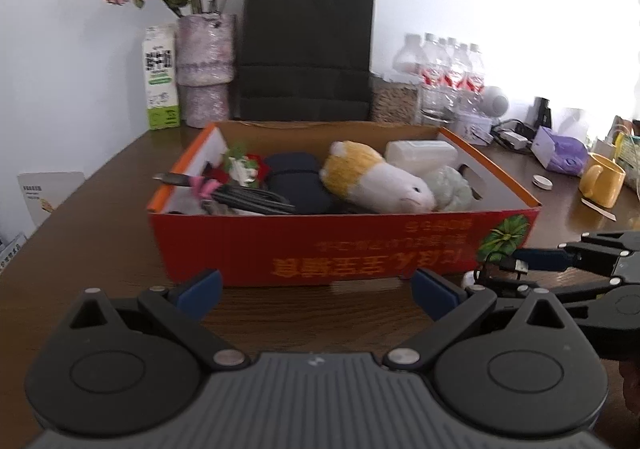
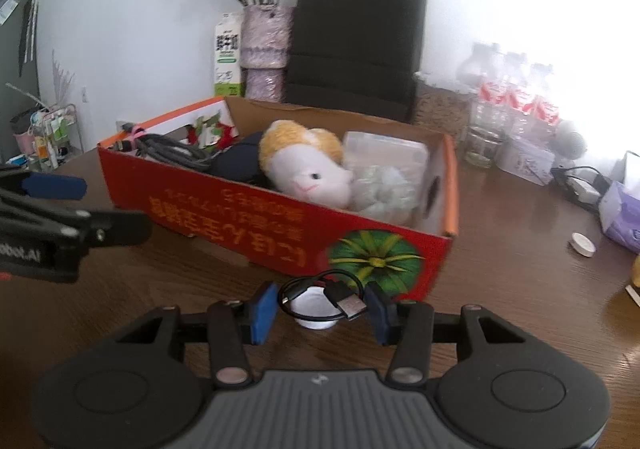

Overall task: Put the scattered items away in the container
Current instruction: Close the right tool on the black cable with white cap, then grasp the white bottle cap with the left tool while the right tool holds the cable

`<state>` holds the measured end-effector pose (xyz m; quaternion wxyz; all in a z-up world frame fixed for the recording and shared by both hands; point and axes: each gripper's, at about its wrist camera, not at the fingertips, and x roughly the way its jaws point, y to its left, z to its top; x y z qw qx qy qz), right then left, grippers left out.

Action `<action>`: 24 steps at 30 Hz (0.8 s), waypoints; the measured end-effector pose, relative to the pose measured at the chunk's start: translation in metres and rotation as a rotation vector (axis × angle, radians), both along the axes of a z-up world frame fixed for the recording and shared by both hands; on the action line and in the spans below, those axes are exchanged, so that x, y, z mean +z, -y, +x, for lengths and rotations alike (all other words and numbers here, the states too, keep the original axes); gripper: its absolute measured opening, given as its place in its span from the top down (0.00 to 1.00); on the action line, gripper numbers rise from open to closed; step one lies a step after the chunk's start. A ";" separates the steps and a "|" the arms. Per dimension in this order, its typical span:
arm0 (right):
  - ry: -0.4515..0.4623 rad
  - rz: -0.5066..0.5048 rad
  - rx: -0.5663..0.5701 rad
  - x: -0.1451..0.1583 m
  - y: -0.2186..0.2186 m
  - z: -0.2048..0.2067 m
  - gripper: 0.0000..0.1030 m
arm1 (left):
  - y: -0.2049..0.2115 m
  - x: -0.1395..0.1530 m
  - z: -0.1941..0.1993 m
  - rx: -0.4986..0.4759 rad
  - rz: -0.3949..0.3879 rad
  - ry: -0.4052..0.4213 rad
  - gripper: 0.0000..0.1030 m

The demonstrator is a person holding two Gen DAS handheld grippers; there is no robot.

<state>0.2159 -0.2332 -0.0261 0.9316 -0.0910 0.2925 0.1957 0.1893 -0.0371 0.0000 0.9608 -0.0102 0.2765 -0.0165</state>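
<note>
The short black USB cable (image 2: 320, 295) sits coiled between the blue pads of my right tool (image 2: 322, 313), which is about half closed on it, just in front of the red box (image 2: 240, 217) and above a small white cap (image 2: 314, 319) on the surface (image 2: 520, 289). The grip looks loose: only the loop's edges meet the pads, so it could slip out before I clear the box wall, or a dangling plug could catch the rim. My left tool (image 1: 316, 291) stands wide open and empty.
</note>
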 end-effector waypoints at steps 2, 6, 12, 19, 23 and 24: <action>0.004 0.004 -0.015 0.001 0.012 0.001 0.55 | 0.012 -0.001 0.004 -0.013 0.000 -0.012 0.00; 0.001 0.015 -0.041 0.002 0.037 0.001 0.55 | 0.038 -0.006 0.014 -0.036 -0.005 -0.033 0.00; -0.002 0.024 -0.060 0.003 0.069 0.006 0.55 | 0.076 -0.015 0.026 -0.066 -0.009 -0.069 0.00; -0.006 0.049 -0.066 0.002 0.094 0.017 0.55 | 0.108 -0.031 0.045 -0.041 0.009 -0.124 0.00; -0.013 0.064 -0.060 -0.001 0.100 0.021 0.55 | 0.115 -0.037 0.054 -0.011 0.019 -0.148 0.00; -0.017 0.068 -0.057 -0.002 0.100 0.022 0.55 | 0.116 -0.039 0.056 -0.005 0.020 -0.153 0.00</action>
